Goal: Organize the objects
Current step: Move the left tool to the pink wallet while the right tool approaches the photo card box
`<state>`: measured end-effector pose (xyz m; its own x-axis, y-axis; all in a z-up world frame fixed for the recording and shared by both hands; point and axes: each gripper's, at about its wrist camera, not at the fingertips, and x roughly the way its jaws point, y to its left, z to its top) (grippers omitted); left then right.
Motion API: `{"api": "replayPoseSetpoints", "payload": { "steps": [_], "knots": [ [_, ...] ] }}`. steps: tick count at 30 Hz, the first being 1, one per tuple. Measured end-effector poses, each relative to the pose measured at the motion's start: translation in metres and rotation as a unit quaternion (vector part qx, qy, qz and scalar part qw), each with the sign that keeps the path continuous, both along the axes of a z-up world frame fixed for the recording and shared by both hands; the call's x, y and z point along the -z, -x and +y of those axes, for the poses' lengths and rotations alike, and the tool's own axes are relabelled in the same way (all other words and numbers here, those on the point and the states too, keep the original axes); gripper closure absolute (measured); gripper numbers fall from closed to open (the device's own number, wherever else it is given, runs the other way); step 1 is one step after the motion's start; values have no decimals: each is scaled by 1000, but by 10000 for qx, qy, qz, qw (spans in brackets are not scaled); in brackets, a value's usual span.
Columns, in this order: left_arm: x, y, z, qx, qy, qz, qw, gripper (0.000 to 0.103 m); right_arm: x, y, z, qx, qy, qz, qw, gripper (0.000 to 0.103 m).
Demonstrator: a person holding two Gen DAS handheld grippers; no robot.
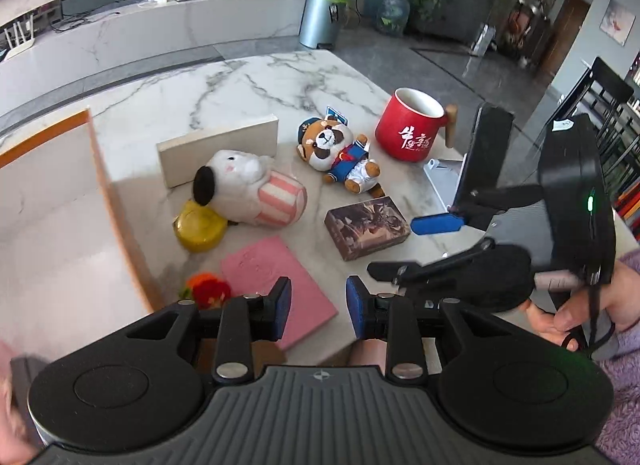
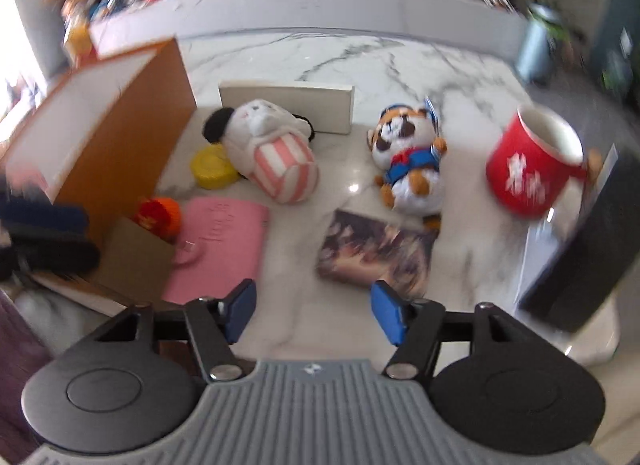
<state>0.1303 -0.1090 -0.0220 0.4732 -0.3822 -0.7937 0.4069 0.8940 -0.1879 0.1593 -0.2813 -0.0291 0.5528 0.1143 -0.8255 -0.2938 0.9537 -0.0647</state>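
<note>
Marble table (image 1: pixel 248 77) w/ clutter; orange-sided box (image 2: pixel 120 121) stands open at the left edge; left gripper (image 1: pixel 318 311) hangs over the near edge, jaws apart w/ nothing between them, its left pad above the pink notebook (image 1: pixel 276 277); right gripper (image 2: pixel 312 315) also released, jaws wider, empty, bare marble between the pads, just short of the dark printed box (image 2: pixel 376 253); in the left wrist view the right gripper shows side-on at the right, a hand (image 1: pixel 560 317) on its grip. White plush dog (image 1: pixel 244 189) in a pink-striped cup lies on its side, touching the yellow round tin (image 1: pixel 200 231); beige flat box (image 1: pixel 218 149) stands on edge behind it; sailor plush (image 1: pixel 340 151) lies on its back mid-table; red mug (image 1: pixel 410 127) w/ wooden handle upright at the right; small red-orange knit thing (image 1: pixel 210 287) just beside the notebook; right wrist view is blurred.
</note>
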Motion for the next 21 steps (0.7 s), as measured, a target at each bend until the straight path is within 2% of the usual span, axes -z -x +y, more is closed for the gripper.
{"api": "replayPoseSetpoints", "payload": {
  "steps": [3, 8, 10, 13, 17, 21],
  "knots": [
    [14, -24, -12, -11, -154, 115, 9998, 68, 13, -14, 5, -706, 455, -62, 9964, 26],
    [35, -50, -25, -73, -371, 240, 9990, 68, 35, -39, -1, -1327, 807, -69, 9878, 26],
    [41, -58, -29, -50, -425, 264, 9987, 68, 41, -50, -7, -1411, 711, -4, 9874, 25],
    [46, -65, -31, -51, -536, 277, 9982, 68, 46, -61, -15, -1420, 484, -56, 9887, 16],
    [53, -73, -31, -94, -533, 378, 9978, 68, 54, -72, -24, -1414, 311, 6, 9895, 10],
    [58, -73, -30, -101, -621, 432, 9971, 68, 60, -77, -27, -1231, 90, 79, 9923, 8]
  ]
}}
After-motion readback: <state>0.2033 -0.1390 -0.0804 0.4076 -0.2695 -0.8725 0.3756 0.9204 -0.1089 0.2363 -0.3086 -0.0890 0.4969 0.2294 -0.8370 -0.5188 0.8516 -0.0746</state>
